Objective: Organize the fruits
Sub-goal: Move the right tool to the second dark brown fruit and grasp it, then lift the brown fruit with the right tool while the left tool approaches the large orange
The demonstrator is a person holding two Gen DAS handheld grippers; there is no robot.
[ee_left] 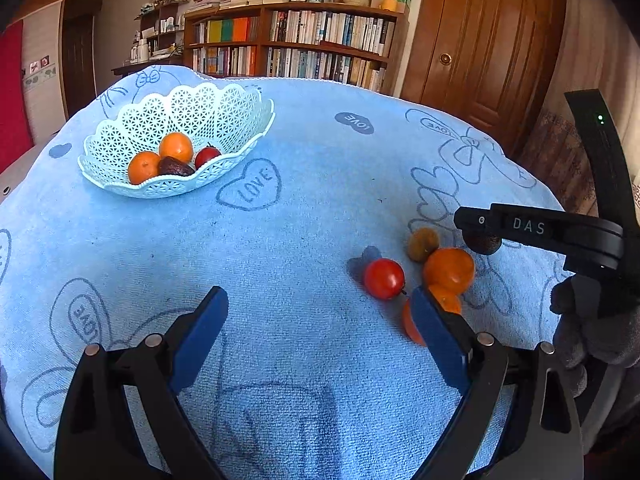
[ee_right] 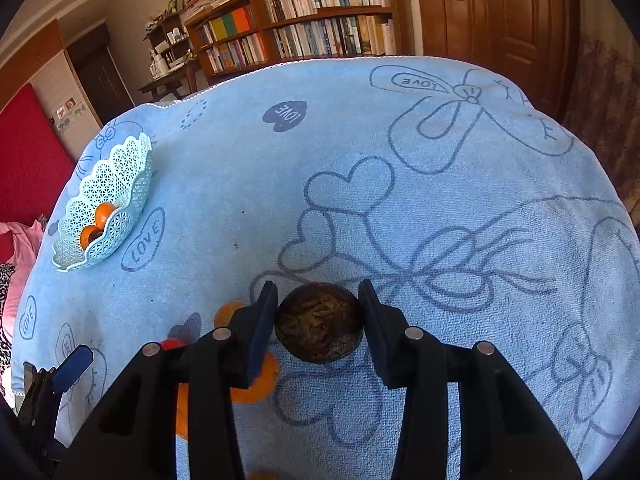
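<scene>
In the right wrist view my right gripper is shut on a dark, wrinkled round fruit, its pads touching both sides just above the blue cloth. The left wrist view shows that fruit under the right gripper. My left gripper is open over bare cloth. Beside its right finger lie a red tomato, an orange, a small yellow-brown fruit and more orange fruit partly hidden by the finger. The white lattice basket at far left holds two oranges, a dark fruit and a tomato.
A blue towel printed with hearts and LOVE covers the table. A gloved hand holds the right gripper at the right edge. Bookshelves and a wooden door stand behind. The basket sits far left in the right wrist view.
</scene>
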